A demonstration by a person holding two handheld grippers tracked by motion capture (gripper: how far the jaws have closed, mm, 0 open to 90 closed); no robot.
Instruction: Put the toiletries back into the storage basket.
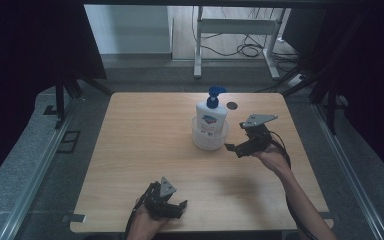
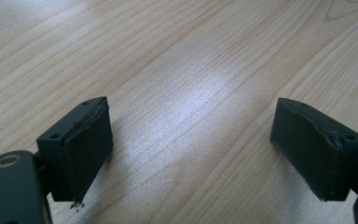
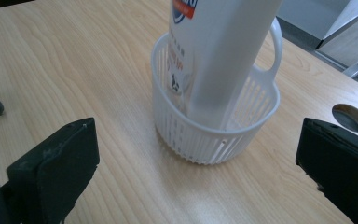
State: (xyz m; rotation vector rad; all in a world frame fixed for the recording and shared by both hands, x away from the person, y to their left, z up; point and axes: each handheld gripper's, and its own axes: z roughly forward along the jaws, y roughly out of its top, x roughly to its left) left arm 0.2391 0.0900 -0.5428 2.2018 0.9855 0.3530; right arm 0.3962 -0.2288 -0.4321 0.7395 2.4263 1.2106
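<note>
The left tool point(image 1: 180, 206) sits low at the near edge of the wooden tabletop point(image 1: 140, 150), its jaws spread wide with bare wood between them. Toward the far middle, a white soap bottle point(image 1: 211, 118) with a blue pump stands upright inside a small white slotted basket point(image 1: 201, 140). Just to the right of the basket, the right tool point(image 1: 231, 147) hovers with its jaws wide apart, pointed at the basket and holding nothing.
</note>
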